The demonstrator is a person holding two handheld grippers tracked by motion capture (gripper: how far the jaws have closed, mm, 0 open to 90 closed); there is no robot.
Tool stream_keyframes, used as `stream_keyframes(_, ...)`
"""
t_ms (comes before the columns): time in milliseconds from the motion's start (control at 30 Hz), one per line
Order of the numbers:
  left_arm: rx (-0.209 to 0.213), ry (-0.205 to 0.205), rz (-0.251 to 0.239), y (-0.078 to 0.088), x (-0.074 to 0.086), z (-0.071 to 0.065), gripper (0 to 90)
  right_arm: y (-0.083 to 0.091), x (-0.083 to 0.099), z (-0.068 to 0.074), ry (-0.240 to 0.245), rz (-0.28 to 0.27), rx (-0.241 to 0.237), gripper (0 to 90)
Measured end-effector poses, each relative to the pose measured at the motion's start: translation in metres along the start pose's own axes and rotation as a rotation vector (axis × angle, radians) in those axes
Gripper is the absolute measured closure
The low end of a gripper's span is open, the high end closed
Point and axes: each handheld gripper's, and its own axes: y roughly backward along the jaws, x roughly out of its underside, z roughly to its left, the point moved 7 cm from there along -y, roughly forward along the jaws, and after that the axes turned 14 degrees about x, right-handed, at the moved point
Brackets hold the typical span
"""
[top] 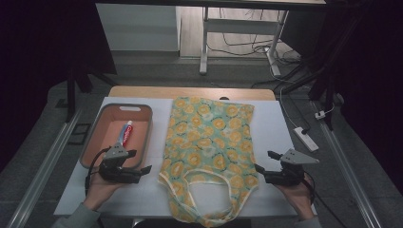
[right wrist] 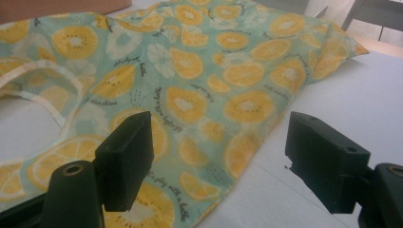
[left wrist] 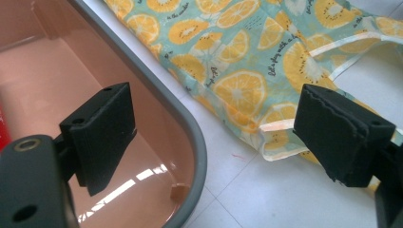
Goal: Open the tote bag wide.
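Note:
A pale green cloth bag (top: 206,147) printed with orange slices lies flat on the white table (top: 271,128), its handles toward the near edge. My left gripper (top: 141,162) hovers open beside the bag's near left corner (left wrist: 280,137), over the rim of a pink bin (left wrist: 197,142). At the bag's near right edge (right wrist: 247,166) my right gripper (top: 264,162) stands open, nothing between its jaws. A toothpaste tube (top: 127,133) lies inside the pink bin (top: 148,124).
The table's far wooden edge (top: 190,91) lies beyond the bag. A white power strip (top: 306,138) lies on the floor to the right. Metal rails (top: 347,166) run along both sides of the table.

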Motion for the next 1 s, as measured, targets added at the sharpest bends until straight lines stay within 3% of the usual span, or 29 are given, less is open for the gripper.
stream_keyframes(433,-0.004,0.01,-0.021,0.007,0.001,-0.001,14.4,0.0,-0.003,0.004,0.024,-0.009,0.001,24.6)
stream_keyframes(700,-0.007,-0.006,-0.01,0.006,0.0,0.001,14.9,-0.007,0.0,0.005,0.023,0.01,-0.009,24.9)
stream_keyframes(1000,0.0,-0.032,-0.006,0.004,-0.009,-0.008,15.5,0.0,-0.001,0.009,0.031,-0.007,-0.013,25.1)
